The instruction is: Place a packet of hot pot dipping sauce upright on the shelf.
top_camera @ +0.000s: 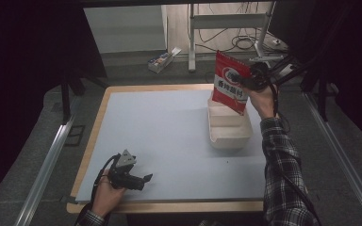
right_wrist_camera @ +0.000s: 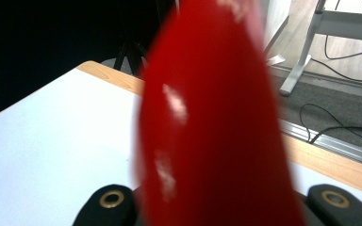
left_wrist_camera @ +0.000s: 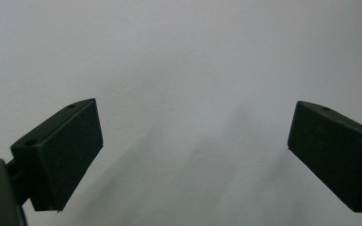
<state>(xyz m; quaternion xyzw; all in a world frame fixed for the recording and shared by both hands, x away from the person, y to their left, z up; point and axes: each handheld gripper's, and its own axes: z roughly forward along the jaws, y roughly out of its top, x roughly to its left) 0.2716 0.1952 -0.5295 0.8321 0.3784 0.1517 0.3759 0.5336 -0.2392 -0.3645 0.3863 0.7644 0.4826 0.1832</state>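
High view: we are holding the red crinkly plastic snack bag [top_camera: 230,83] by its right edge, right gripper [top_camera: 257,77] jaws clamped, above the white divided tray [top_camera: 229,132]; light, slippery. Left gripper [top_camera: 143,179] is resting open.

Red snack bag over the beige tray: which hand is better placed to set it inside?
Right. The right gripper already clamps the red snack bag just above the beige tray. The left gripper rests open near the table's front edge, far from both.

Red packet [top_camera: 230,82] — white Chinese characters, too small to read.
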